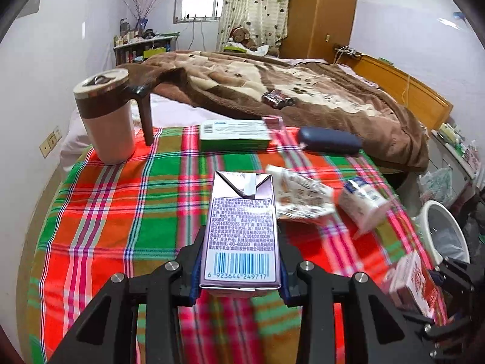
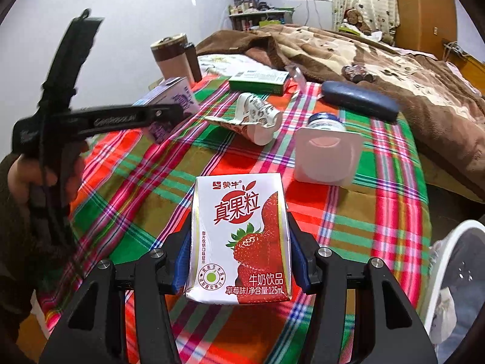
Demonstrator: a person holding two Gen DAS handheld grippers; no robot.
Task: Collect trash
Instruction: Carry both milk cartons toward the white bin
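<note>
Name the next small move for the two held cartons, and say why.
Probably carry the strawberry carton, clamped in the right tool, right to the white bin and drop it. The bin sits just off the table's right edge; the left tool with the purple carton follows.

Strawberry carton [image 2: 239,239]: "真果粒", "125mL"; purple carton [image 1: 241,233] barcode 6923644249717.

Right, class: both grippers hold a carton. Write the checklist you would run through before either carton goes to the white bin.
1. Left gripper shut on purple carton: ok.
2. Right gripper shut on strawberry carton: ok.
3. White bin in view beside the table: ok.
4. Bin has room: cannot tell.
5. Table's trash all collected: not ok; crumpled wrapper and yogurt cup remain on the plaid cloth.
</note>
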